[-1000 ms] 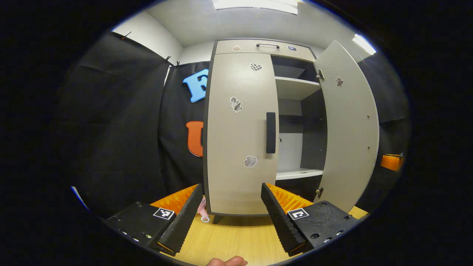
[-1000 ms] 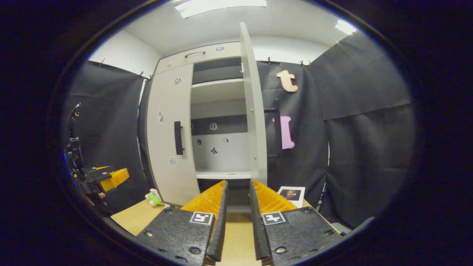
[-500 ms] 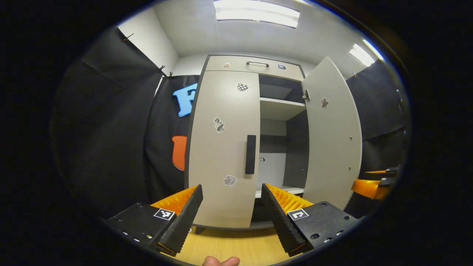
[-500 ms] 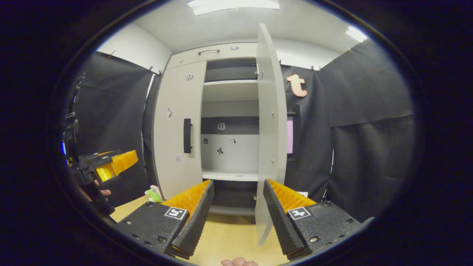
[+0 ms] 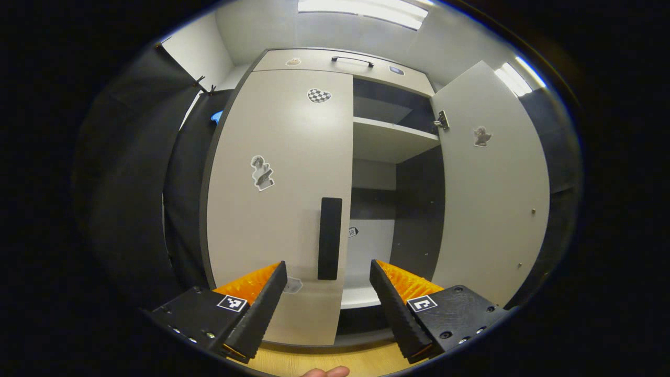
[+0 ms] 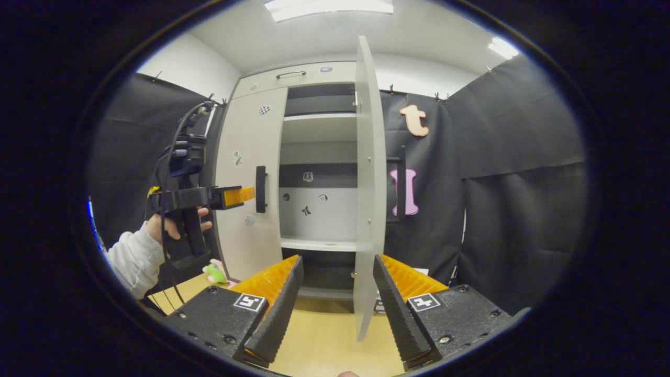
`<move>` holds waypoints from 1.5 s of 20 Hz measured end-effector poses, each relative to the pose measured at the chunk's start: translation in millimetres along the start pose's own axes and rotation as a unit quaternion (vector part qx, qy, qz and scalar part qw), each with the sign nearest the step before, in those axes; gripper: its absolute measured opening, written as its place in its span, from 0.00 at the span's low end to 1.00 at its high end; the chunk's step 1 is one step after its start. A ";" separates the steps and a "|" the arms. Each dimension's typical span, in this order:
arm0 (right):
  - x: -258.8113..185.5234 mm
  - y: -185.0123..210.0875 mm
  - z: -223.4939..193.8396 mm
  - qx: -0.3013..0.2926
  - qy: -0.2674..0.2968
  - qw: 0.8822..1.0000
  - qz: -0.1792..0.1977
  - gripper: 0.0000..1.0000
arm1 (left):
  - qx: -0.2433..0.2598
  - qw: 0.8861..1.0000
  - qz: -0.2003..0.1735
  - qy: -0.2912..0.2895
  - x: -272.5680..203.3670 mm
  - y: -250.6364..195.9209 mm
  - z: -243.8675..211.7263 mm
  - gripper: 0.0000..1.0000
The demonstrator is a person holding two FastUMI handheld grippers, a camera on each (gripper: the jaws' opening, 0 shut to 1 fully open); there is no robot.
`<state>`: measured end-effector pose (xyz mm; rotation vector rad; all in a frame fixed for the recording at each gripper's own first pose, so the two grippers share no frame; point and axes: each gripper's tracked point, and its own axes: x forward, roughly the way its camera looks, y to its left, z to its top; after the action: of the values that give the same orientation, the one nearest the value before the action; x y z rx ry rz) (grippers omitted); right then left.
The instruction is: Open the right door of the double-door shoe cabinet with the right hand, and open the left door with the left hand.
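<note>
The light grey shoe cabinet's left door [image 5: 277,199] is closed, its black vertical handle [image 5: 330,238] close ahead and just above the gap of my open left gripper [image 5: 328,309]. The right door [image 5: 492,193] stands swung wide. In the right gripper view, that right door [image 6: 369,183] is edge-on straight ahead, with its black handle [image 6: 401,180] on the far side. My right gripper [image 6: 335,309] is open and holds nothing, a little short of the door's edge. The left gripper [image 6: 238,195], held by a hand [image 6: 175,225], reaches up to the left door's handle [image 6: 260,181].
Inside the cabinet are pale shelves [image 5: 390,139] and a dark back wall with small stickers. A drawer front with a black handle [image 5: 352,60] tops the cabinet. A small green toy [image 6: 215,272] lies on the wooden tabletop [image 6: 319,345] by the cabinet's foot.
My left gripper has risen and moved in close to the left door's handle. The right gripper went from nearly shut to open and sits back from the opened right door.
</note>
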<state>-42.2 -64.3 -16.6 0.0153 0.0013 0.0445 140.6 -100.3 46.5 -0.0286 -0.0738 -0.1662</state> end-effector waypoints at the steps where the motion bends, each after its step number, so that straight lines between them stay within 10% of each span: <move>1: -2.2 -6.4 -0.1 -0.003 0.001 1.000 -0.009 0.84 | 0.006 1.000 0.002 0.002 14.0 -1.2 1.7 0.95; 13: -2.0 -55.9 -14.2 0.033 0.011 0.997 -0.071 0.84 | -0.010 0.998 0.027 0.049 86.6 12.0 -18.7 0.95; 27: 10.3 -47.3 -19.0 0.043 0.016 0.997 -0.057 0.85 | -0.007 0.999 0.024 0.044 89.3 12.5 -14.6 0.93; 30: 10.8 -48.0 -22.3 0.053 0.021 0.997 -0.057 0.84 | -0.040 0.998 -0.009 0.045 87.1 -2.5 -13.6 0.77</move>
<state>-29.3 -111.4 -39.7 0.1193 0.0469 -0.0697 226.8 -117.5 39.6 -0.1001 0.0217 -0.1881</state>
